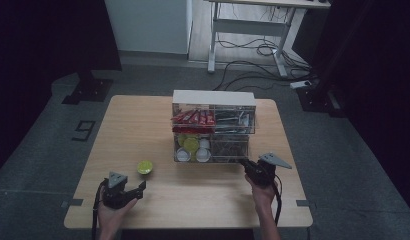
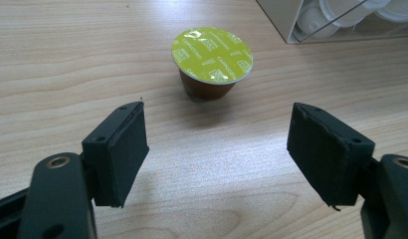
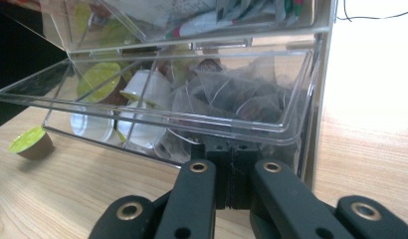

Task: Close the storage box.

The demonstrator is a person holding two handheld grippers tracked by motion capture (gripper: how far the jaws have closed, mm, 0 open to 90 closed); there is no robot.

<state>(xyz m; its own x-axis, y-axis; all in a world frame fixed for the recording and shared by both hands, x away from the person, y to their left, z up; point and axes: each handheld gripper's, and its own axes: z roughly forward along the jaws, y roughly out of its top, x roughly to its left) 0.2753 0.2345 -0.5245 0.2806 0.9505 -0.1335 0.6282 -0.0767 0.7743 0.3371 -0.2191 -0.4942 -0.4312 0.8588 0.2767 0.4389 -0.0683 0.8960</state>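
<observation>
We see a light wooden table point(image 1: 158, 200) on a grey floor, with cables point(image 1: 253, 65) behind. On it stands a clear drawer box point(image 1: 213, 126) holding red sachets, capsules and tea bags. A green capsule point(image 2: 212, 56) sits beside it, before the wide-open left gripper point(image 2: 217, 154). The right gripper point(image 3: 231, 179) is closed at the lower drawer's front edge.

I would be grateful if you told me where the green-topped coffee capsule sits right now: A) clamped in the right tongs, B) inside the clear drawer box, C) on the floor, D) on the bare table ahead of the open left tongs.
D: the coffee capsule stands alone on the wooden table, beyond the left tongs, whose jaws are spread wide with nothing between them.
</observation>
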